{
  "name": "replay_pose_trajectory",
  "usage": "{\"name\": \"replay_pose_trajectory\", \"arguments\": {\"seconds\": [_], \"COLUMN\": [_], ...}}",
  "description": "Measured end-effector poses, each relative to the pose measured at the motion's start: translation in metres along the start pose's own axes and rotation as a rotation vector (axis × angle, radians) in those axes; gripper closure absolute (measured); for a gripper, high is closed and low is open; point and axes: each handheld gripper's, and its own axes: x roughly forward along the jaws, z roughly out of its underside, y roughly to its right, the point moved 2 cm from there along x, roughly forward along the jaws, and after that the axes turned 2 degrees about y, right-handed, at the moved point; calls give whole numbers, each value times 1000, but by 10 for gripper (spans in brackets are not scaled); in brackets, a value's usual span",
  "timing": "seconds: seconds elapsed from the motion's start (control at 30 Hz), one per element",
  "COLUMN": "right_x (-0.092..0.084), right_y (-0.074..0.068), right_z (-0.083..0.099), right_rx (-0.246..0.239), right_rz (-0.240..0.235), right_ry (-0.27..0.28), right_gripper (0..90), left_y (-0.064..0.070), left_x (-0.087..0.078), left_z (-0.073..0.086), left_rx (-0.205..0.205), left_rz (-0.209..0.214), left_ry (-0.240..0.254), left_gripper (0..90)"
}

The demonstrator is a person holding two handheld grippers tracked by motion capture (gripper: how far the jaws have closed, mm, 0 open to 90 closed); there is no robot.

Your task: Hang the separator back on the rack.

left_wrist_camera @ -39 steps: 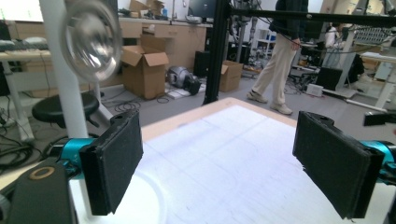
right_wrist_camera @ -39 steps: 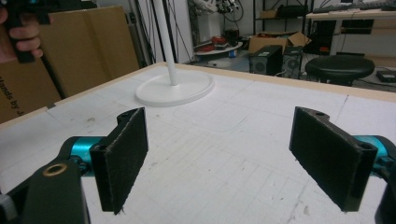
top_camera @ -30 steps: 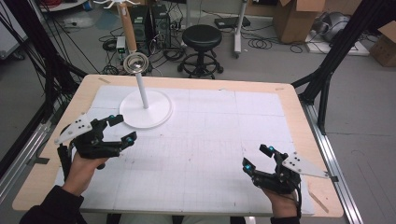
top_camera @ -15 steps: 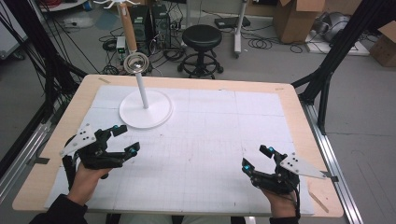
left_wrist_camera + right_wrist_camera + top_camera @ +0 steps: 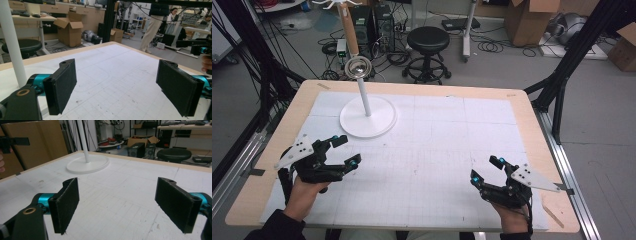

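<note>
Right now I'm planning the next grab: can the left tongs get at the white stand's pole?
Probably yes. The left tongs are open, and only bare table lies between them and the pole.

Stand (image 5: 367, 118) far-left on table (image 5: 452, 95) — tools seemingly nearer.

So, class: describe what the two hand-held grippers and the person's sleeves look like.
Each gripper, left and right, is black with teal joints and flat, dark, felt-like pads. A grey three-cornered plate with small dark dots tops each. A brass-coloured ring shows near the base. The sleeves are dark.
</note>
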Motion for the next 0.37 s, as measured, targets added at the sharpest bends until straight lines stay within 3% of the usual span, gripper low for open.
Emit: {"name": "replay_pose_trajectory", "arguments": {"seconds": [0.37], "right_x": [-1], "right_y": [2], "right_z": [0], "right_rx": [9], "right_rz": [6], "right_ry": [6], "right_gripper": [183], "left_y": [-1], "left_x": [1], "left_z": [1], "left_rx": [-2], "left_rz": [-5], "left_ry": [-3], "left_gripper": [171]}}
